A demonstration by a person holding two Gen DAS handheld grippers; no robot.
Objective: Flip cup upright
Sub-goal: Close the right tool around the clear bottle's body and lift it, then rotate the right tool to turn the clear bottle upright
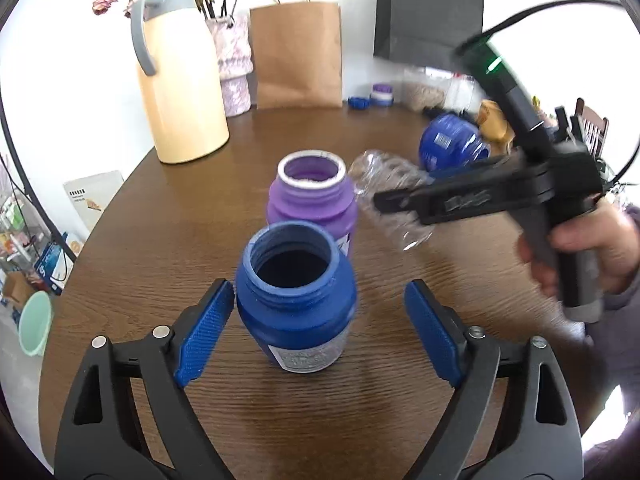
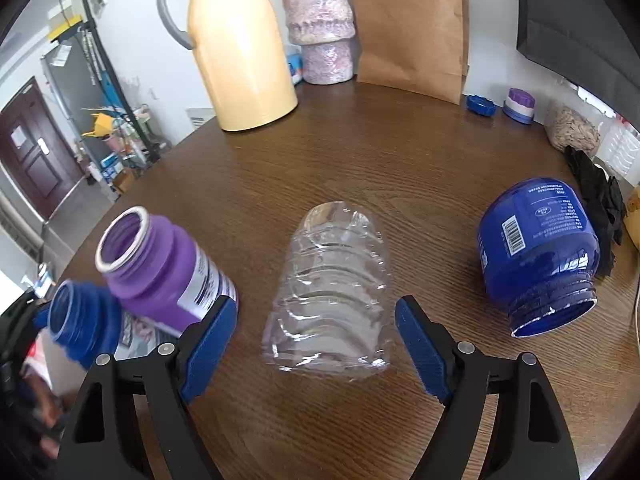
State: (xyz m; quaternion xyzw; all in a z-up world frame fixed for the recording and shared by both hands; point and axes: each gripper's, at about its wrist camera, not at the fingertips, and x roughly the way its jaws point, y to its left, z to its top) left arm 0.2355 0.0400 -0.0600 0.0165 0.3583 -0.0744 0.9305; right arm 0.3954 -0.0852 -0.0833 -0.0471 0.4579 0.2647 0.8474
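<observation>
A clear ribbed plastic cup (image 2: 332, 292) stands upside down on the round wooden table (image 2: 360, 152), between the open fingers of my right gripper (image 2: 316, 348), not gripped. It also shows in the left wrist view (image 1: 390, 196), partly behind the right gripper (image 1: 384, 200). My left gripper (image 1: 320, 332) is open around an upright blue jar (image 1: 296, 300); the left pad is close to it. An upright purple jar (image 1: 310, 200) stands just behind. Another blue jar (image 2: 538, 256) lies tipped on its side at the right.
A yellow thermos jug (image 2: 240, 48), a pink vase (image 2: 324, 28) and a brown paper bag (image 2: 412, 28) stand along the back edge. A blue lid (image 2: 481, 105), a small purple-lidded pot (image 2: 519, 106) and black cloth (image 2: 600, 196) are at the right.
</observation>
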